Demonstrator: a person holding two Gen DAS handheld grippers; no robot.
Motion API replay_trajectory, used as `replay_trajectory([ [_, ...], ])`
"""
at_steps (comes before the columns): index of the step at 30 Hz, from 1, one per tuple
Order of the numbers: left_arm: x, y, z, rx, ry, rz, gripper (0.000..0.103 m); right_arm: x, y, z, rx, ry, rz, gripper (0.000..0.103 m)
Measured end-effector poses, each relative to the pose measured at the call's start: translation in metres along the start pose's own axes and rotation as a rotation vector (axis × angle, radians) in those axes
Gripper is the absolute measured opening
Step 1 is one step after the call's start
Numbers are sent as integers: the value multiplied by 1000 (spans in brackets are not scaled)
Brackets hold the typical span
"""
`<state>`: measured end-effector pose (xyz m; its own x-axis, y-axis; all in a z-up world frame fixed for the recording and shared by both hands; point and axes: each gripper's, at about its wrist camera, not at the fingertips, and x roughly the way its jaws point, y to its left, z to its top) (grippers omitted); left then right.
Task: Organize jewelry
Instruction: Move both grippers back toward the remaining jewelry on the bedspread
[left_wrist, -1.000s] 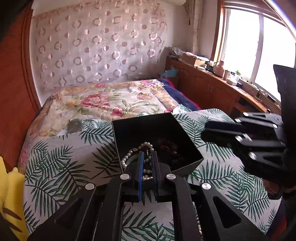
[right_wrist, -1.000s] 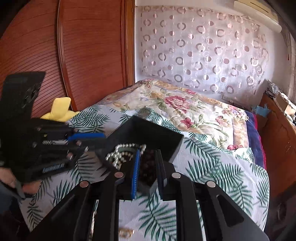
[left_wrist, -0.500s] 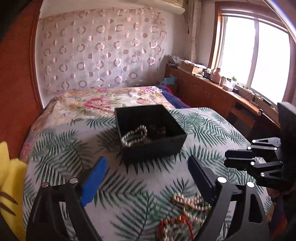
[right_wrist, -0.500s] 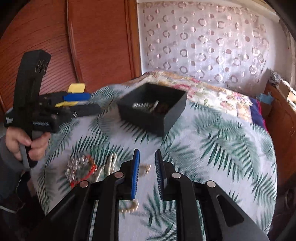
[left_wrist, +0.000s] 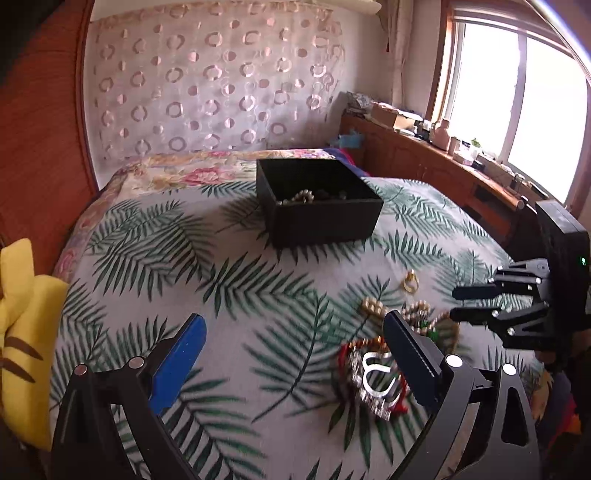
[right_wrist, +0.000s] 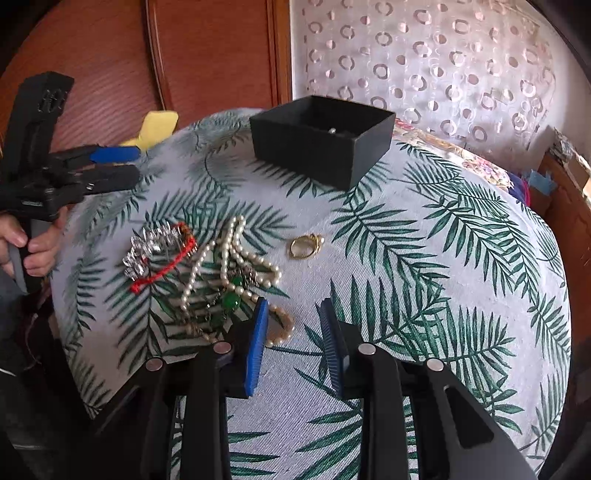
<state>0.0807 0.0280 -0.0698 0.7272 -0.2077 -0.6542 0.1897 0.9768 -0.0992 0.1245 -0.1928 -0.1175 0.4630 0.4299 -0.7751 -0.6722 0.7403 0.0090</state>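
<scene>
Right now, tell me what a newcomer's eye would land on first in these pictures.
First, the tangle of jewelry on the palm-leaf bedspread: a pearl necklace with green stones, a rhinestone piece with red cord to its left, and a gold ring lying apart on the right. Behind them sits the open black box, pearls already inside. The left gripper and the right gripper both hover open and empty.

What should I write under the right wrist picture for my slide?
Open right gripper hovers by a pearl necklace and gold ring; the black box waits behind.
</scene>
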Motion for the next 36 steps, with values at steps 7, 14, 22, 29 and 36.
replay_trajectory([
  [7,-2,4,-19,-17,36,-9,93,6,5,1,-47,38,-19,31],
  [14,2,2,-30,-21,68,-10,93,6,10,2,-81,48,-14,5],
  [22,5,3,-33,-35,82,-12,93,-32,-3,12,-69,-73,-94,5],
  [29,8,-7,-35,-20,94,-38,93,-83,-6,34,-78,-211,-135,5],
  [36,3,-26,-33,12,95,-86,71,-116,-2,47,-84,-302,-170,5],
])
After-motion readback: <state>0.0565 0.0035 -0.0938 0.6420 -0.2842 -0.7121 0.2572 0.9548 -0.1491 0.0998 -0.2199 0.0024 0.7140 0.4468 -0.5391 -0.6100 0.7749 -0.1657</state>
